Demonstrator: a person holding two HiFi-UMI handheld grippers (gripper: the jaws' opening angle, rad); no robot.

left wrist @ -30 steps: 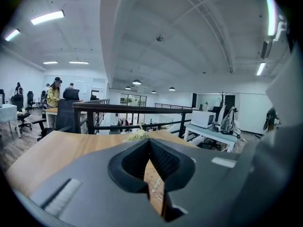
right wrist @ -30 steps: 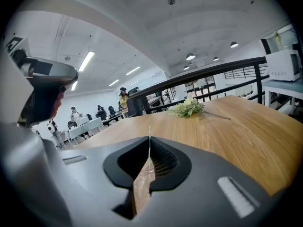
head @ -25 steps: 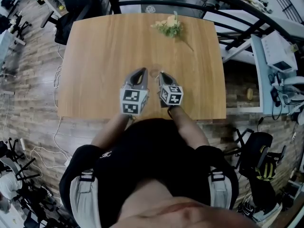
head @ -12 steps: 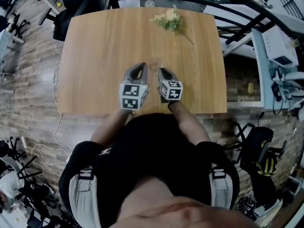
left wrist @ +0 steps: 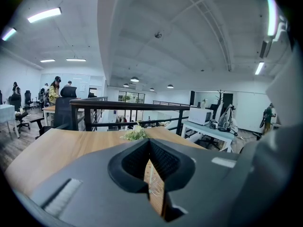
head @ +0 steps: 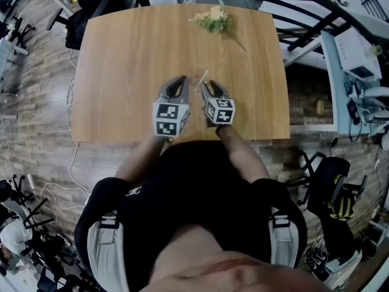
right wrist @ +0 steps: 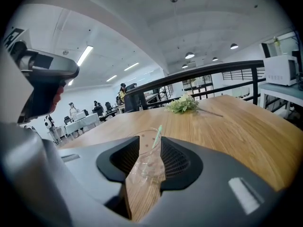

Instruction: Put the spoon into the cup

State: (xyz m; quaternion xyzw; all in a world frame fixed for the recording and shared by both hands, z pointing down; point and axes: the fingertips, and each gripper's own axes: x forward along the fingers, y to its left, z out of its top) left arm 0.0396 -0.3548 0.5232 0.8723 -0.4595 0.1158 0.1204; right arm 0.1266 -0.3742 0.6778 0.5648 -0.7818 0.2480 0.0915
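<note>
A clear plastic cup [head: 196, 86] stands on the wooden table [head: 134, 53] between my two grippers. A pale green spoon [head: 202, 78] leans in it, handle sticking up and away. In the right gripper view the cup [right wrist: 147, 162] and spoon [right wrist: 156, 135] sit between the pads of my right gripper [right wrist: 149, 148], whose jaws are opening and touch neither. The right gripper [head: 207, 86] is just right of the cup. My left gripper [head: 181, 79] is just left of it, its tips together [left wrist: 149, 145]. Clear plastic shows in the slit below them; I cannot tell if it is pinched.
A small bunch of flowers [head: 213, 20] lies at the table's far edge, also ahead in both gripper views [right wrist: 182, 104] [left wrist: 135, 135]. A black railing [right wrist: 208, 72] runs behind the table. Desks, chairs and people stand beyond it.
The spoon now stands in the cup with its handle showing above the rim. The right gripper's jaws have spread apart. The left gripper has stayed put.
</note>
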